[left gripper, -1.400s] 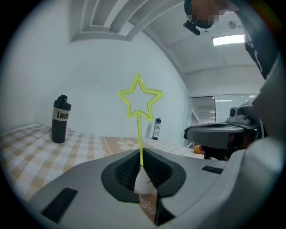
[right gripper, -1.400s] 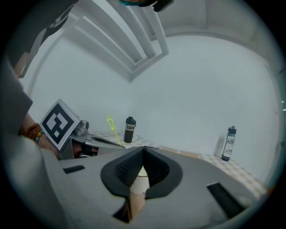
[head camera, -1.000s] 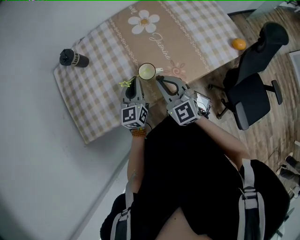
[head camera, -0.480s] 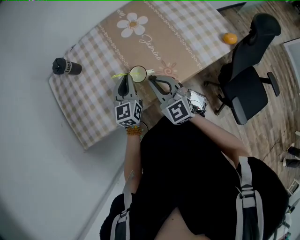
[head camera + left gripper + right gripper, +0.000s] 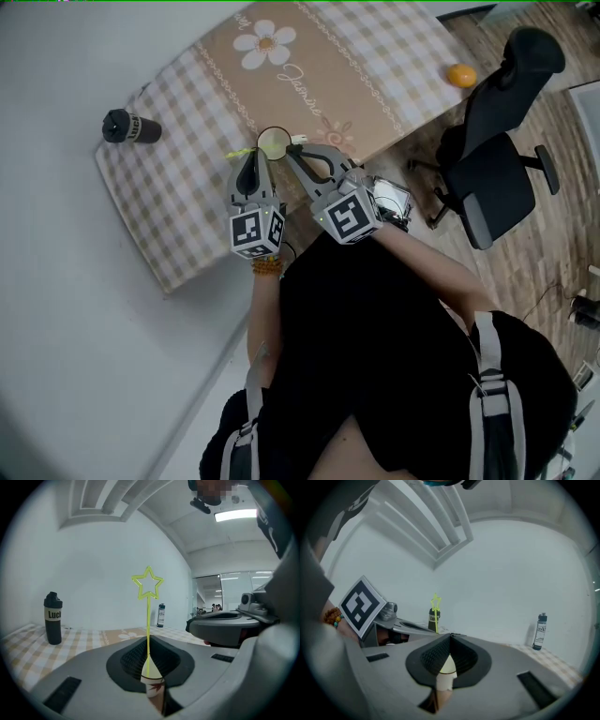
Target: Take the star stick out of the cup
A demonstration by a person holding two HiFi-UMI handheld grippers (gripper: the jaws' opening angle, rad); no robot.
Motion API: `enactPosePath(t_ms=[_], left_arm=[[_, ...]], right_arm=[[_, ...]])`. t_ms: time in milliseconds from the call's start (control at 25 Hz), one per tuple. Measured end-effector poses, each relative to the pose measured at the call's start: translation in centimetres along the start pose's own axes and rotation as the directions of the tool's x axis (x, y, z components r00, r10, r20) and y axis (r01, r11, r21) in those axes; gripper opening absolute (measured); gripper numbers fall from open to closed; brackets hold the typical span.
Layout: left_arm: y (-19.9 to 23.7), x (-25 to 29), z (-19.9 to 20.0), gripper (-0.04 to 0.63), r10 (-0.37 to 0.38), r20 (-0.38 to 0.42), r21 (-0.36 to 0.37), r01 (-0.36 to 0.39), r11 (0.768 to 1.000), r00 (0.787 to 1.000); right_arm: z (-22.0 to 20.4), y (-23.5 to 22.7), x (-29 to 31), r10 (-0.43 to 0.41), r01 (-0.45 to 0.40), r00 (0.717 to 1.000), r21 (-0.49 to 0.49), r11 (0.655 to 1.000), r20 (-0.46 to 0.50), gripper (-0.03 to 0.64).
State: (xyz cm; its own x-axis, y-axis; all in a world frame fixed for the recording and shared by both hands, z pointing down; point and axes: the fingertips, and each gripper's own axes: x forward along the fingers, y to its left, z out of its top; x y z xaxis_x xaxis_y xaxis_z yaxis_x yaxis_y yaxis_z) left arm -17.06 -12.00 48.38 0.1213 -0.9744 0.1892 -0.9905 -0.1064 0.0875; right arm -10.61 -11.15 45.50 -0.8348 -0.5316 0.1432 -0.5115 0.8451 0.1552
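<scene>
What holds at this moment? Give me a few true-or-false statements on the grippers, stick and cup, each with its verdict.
1. The left gripper is shut on the stick. True.
2. The right gripper is open and empty. False: it is shut on the cup.
3. The stick's star end points down, below the jaws. False: the star stands above the left jaws.
4. A black bottle stands upright on the tablecloth. True.
</scene>
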Motion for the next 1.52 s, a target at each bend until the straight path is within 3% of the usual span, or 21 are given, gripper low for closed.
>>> enactPosePath(t_ms=[800, 1400, 1520], left_arm=[[-1.1, -2.3, 5.1, 0.014, 0.028, 0.07, -0.019, -0.027, 0.999, 0.997], [-0.6, -2.5, 5.2, 0.012, 0.085, 0.057, -0.008, -0.084, 0.996, 0.995], [-0.8, -2.1, 4.8, 0.014, 0.067, 0.052, -0.008, -0.067, 0.998, 0.996]], right_arm=[[4.5, -1.7, 0.5, -0.001, -0.008, 0.993, 0.074, 0.997, 0.121, 0.006], [4.6, -0.4, 1.4, 0.04, -0.047, 0.995, 0.074, 0.996, 0.091, 0.006], [4.2, 0.0, 1.4, 0.05, -0.056, 0.996, 0.072, 0.996, 0.075, 0.006]])
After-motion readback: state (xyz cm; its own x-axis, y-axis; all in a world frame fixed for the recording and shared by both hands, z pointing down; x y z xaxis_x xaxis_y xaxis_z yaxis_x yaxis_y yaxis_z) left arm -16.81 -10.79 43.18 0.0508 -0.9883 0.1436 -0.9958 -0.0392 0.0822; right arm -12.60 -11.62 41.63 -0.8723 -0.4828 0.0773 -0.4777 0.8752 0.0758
